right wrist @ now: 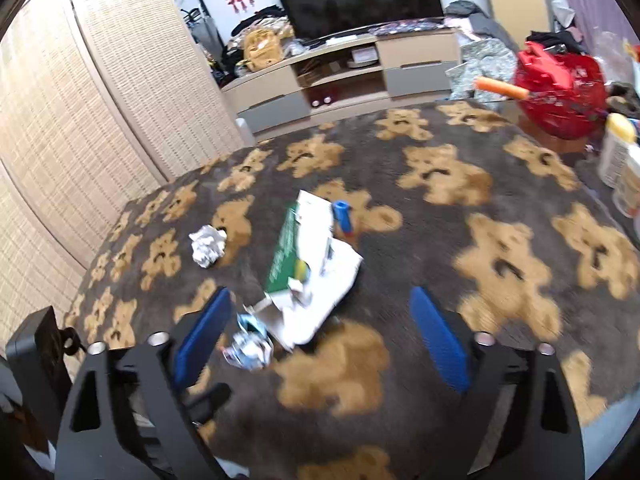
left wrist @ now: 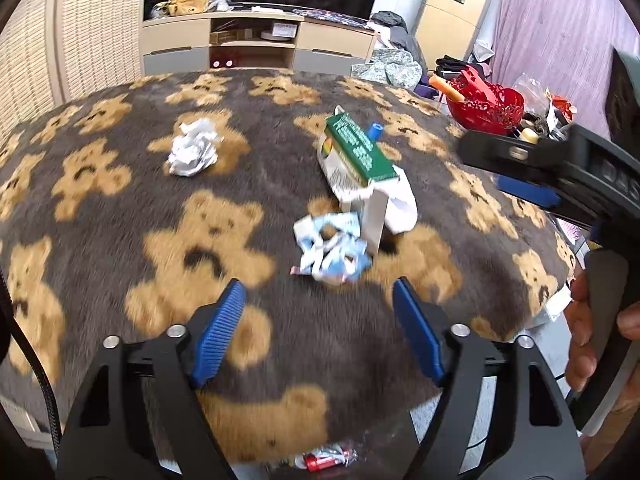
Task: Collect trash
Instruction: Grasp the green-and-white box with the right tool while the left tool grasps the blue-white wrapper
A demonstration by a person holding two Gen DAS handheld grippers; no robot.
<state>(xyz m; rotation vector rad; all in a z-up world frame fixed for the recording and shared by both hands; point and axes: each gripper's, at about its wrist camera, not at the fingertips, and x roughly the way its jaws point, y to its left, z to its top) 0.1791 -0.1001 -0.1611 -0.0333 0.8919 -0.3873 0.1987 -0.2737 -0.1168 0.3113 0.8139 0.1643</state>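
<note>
Both tools hover over a desk (left wrist: 120, 240) covered by a bear-print blanket, on which the trash lies scattered. The left tool (left wrist: 318, 312) has its blue pads spread wide and empty, aimed at a crumpled blue-and-white wrapper (left wrist: 330, 248) just ahead of it, probably so the pads can straddle it. Touching the wrapper on its far side is a torn green-and-white carton (left wrist: 360, 160), with a small blue tube (left wrist: 375, 130) behind it. A white paper ball (left wrist: 192, 152) sits well apart to the left. The right tool (right wrist: 320, 320) is likewise spread and grips nothing; it hangs above the carton's near end. A red basket (left wrist: 486, 108) stands at the desk's far right edge. One more wrapper (left wrist: 326, 458) lies on the floor below the near edge. Judged from this layout, no piece has yet been collected.
</note>
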